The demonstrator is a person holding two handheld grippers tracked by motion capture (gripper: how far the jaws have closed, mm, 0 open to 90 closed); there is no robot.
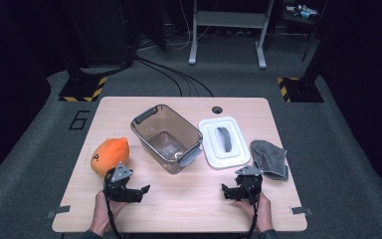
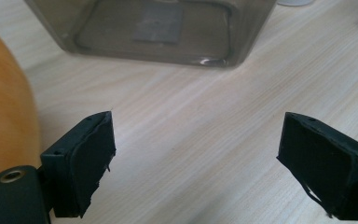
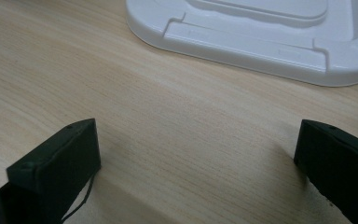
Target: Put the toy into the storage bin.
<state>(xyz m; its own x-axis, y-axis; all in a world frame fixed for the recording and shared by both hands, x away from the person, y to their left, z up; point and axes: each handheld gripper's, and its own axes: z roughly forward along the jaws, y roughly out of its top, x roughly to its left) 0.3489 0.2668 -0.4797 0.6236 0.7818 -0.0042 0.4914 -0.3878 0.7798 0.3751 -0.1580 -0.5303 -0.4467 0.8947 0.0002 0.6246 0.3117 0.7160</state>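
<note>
We hold both tools low over the near edge of the pale, fine-grained wooden table [image 1: 179,204], and each is released, its flat black padded jaws spread wide with only bare wood between them. Our left tool [image 1: 135,191] sits just near of the orange soft toy [image 1: 110,154], a rounded, plump, matte shape lying at the left of the table; in the left gripper view its curved orange flank [image 2: 2,107] bulges in beside the jaw. Right of the toy, at the middle of the table, stands the smoky translucent plastic box [image 1: 166,138], rectangular with rounded corners and grey latch handles at its two ends, turned at an angle to the table edge. Just right of it lies its white lid [image 1: 224,142], smooth hard plastic with a grey handle strip, flat on the wood. Our right tool [image 1: 228,191] hovers near of that lid. At the far right rests a grey cloth [image 1: 269,157], soft and crumpled.
</note>
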